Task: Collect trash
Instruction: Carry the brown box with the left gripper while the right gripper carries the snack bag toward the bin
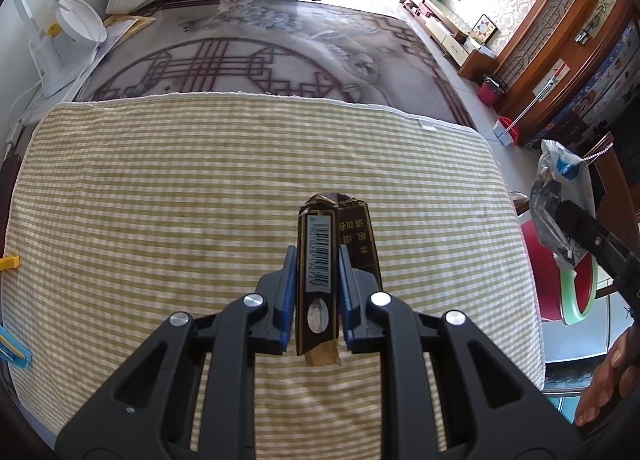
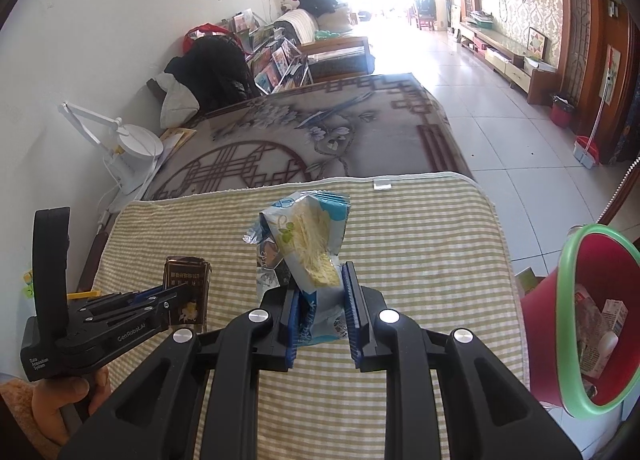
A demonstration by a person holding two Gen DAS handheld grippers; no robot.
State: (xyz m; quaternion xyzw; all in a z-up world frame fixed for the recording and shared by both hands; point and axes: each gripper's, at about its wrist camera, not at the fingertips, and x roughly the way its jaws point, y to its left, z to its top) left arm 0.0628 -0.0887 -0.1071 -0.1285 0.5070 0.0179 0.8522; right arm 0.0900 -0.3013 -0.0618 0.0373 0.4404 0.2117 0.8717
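My left gripper is shut on a dark brown cigarette pack with a barcode, held above the checked cloth. The same pack shows in the right wrist view, clamped in the left gripper. My right gripper is shut on a crinkled blue and yellow snack wrapper that sticks up between the blue pads. That wrapper also hangs at the right edge of the left wrist view. A red bin with a green rim stands low at the right, with trash inside.
A patterned table top stretches beyond the cloth. A white desk lamp stands at its left edge. Yellow and blue clips sit at the cloth's left side. A tiled floor runs along the right. A hand grips the left tool.
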